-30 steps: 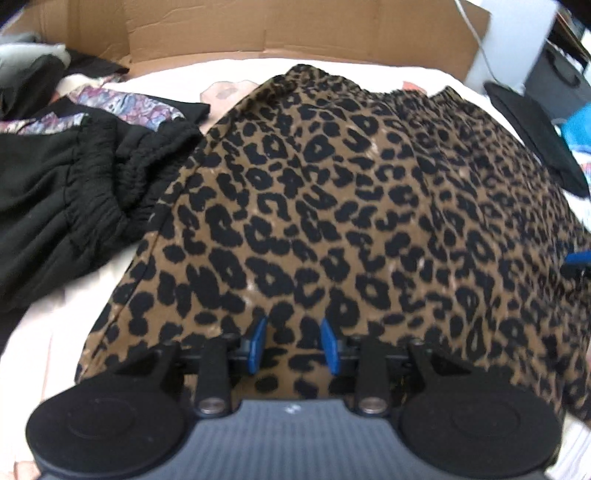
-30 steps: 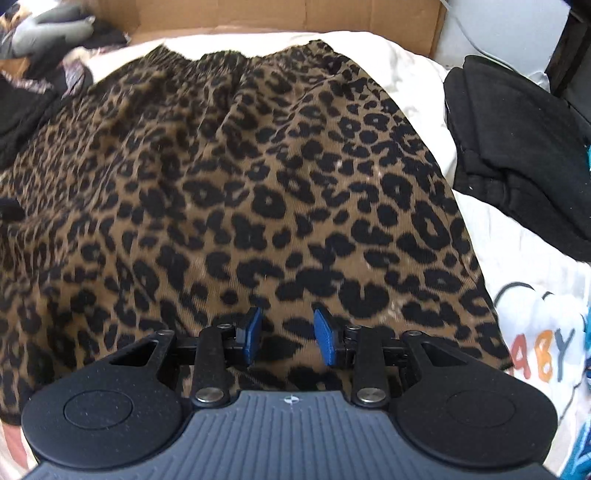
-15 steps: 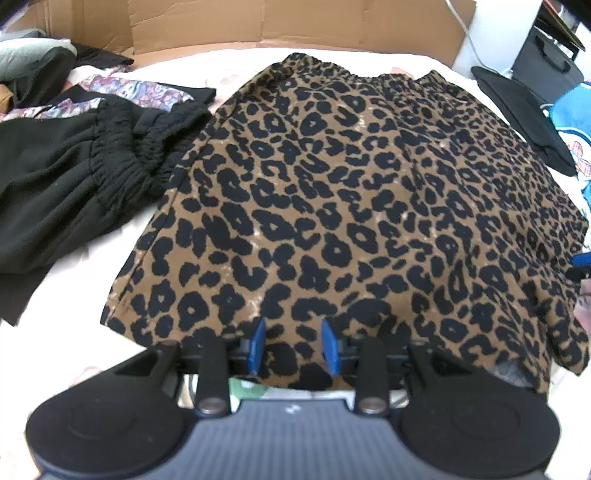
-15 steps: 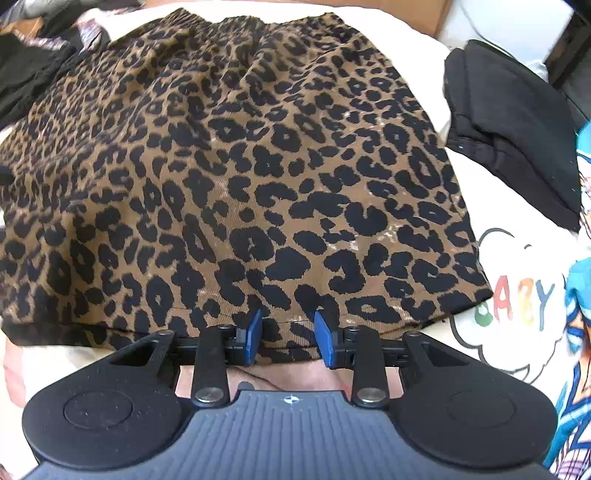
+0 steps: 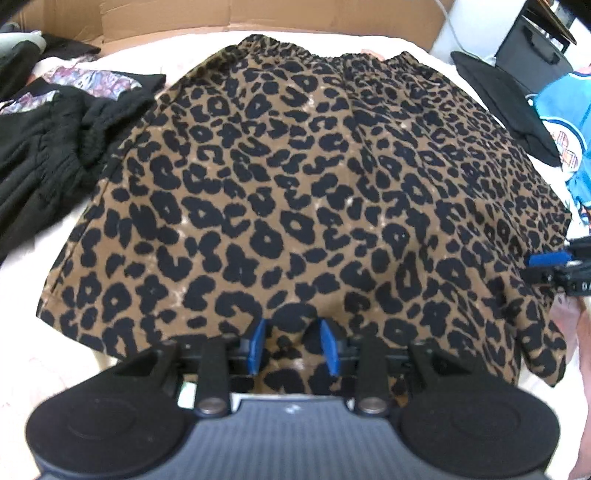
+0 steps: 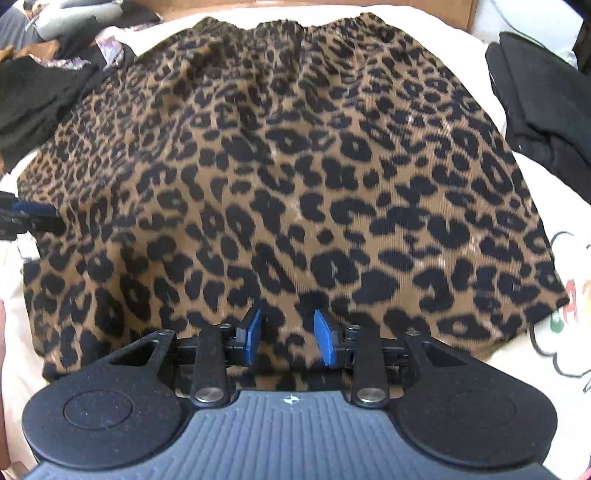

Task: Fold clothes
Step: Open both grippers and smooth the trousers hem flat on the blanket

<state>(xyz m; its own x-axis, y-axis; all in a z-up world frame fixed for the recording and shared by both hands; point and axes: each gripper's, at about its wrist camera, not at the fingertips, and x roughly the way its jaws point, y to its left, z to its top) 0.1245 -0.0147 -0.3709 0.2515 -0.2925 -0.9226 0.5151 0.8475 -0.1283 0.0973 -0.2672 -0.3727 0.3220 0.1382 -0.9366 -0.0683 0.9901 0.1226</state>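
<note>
The pale bedsheet covers the whole surface I work on, with brown cardboard standing along its far edge. On the sheet the leopard-print skirt lies spread flat in the middle, its gathered waistband at the far side and its hem at the near side under my tools. To the left of the skirt is a heap of black clothes, touching the skirt's left edge. To the right lies a black garment, just beside the skirt, and further right a blue printed cloth. My left gripper sits over the near hem toward its left part, its 2 blue pads spread apart with leopard cloth between them. My right gripper sits over the near hem toward the right, likewise spread, not pinching the cloth
</note>
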